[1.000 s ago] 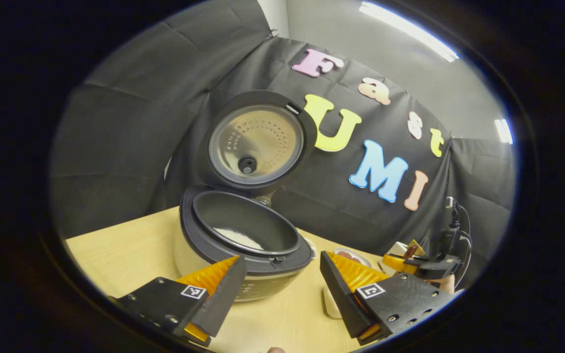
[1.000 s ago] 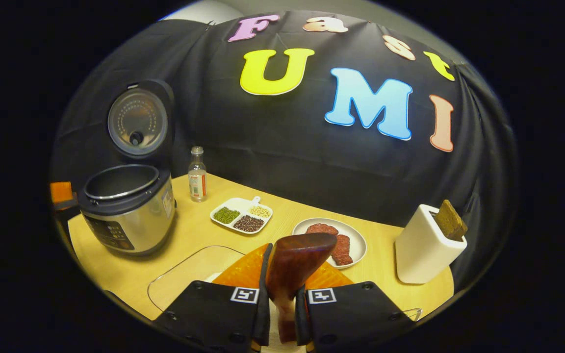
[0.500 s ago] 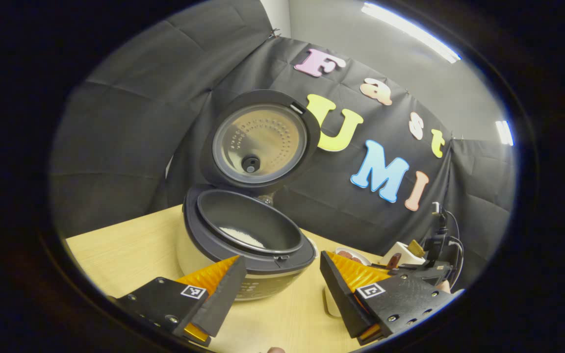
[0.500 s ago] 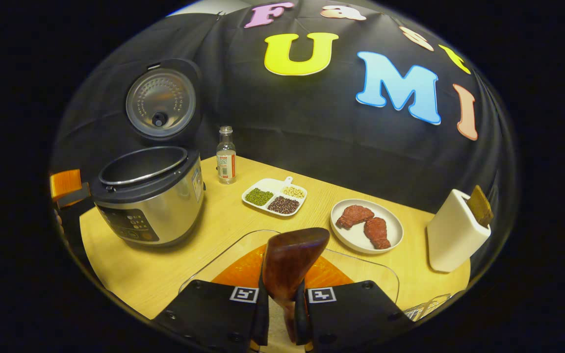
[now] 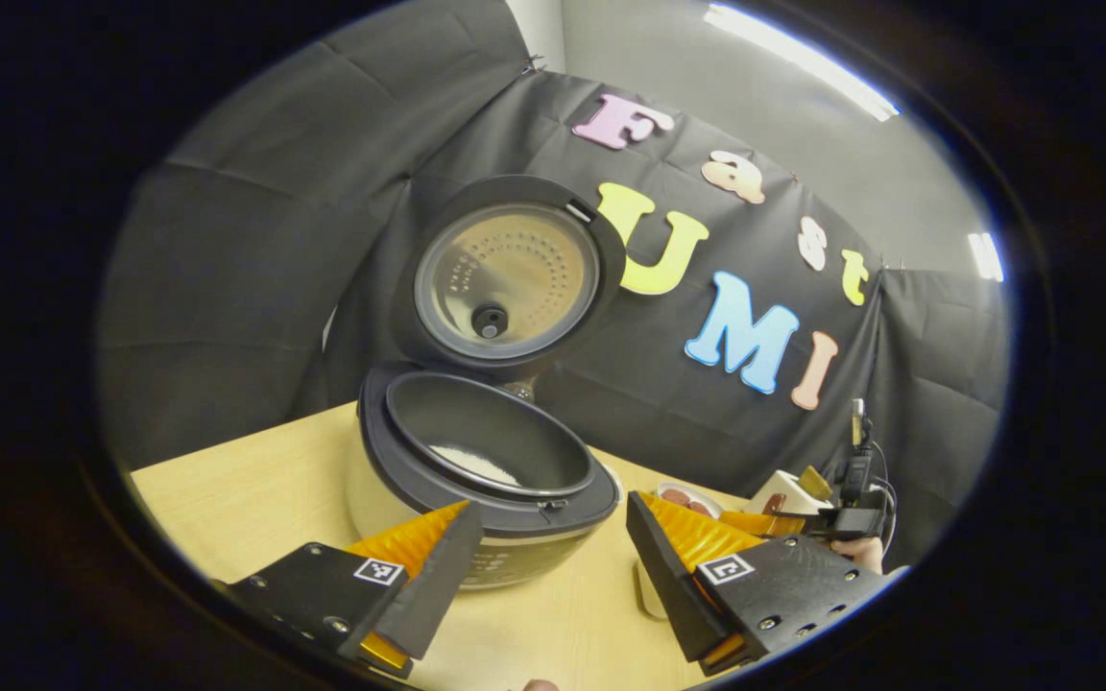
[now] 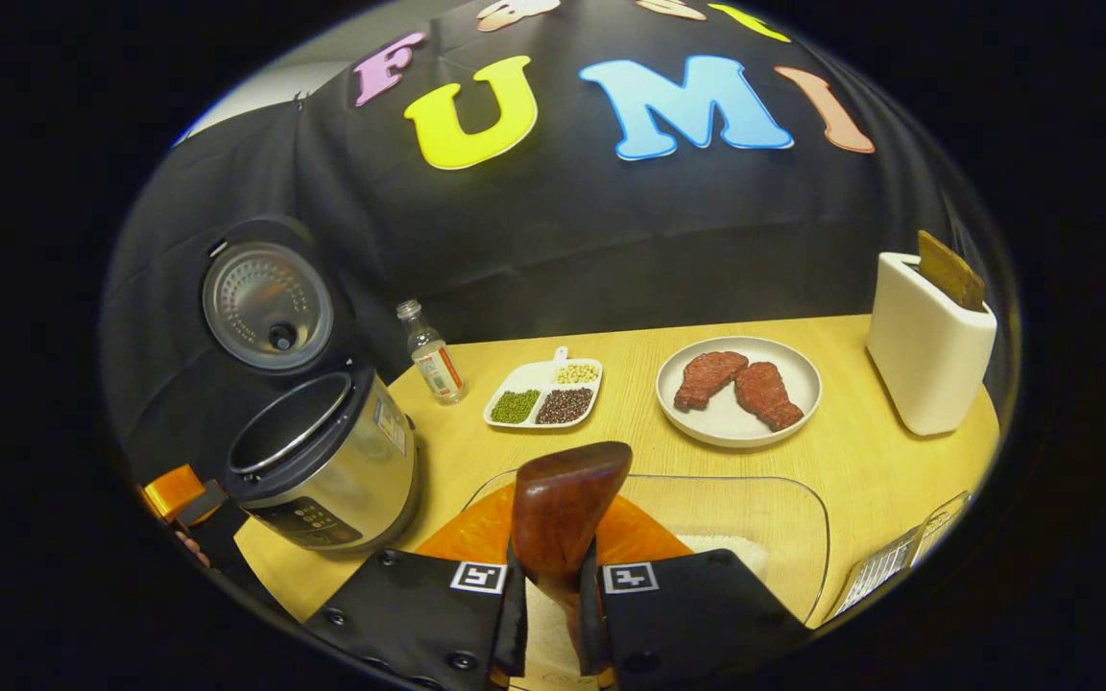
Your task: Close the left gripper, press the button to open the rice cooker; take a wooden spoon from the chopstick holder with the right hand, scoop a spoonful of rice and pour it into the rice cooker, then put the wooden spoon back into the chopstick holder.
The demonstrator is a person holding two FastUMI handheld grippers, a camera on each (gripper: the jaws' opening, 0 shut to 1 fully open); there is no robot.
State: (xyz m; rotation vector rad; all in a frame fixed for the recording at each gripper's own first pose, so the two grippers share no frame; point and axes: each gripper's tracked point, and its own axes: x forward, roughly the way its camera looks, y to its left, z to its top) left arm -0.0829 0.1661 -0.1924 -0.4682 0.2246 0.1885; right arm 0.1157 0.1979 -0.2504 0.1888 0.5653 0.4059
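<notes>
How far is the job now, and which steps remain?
Done: the rice cooker stands open, lid up, with some rice already in its pot. In hand: the right gripper has its jaws shut on the wooden spoon, above the clear rice container. The left gripper is open. Left: probably only returning the spoon to the white chopstick holder.

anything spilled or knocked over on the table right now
Nothing stands out. The rice cooker stands upright with its lid open, some rice in the pot. The bottle, dish of beans, plate and holder sit upright on the table. The right claw grips the spoon.
</notes>
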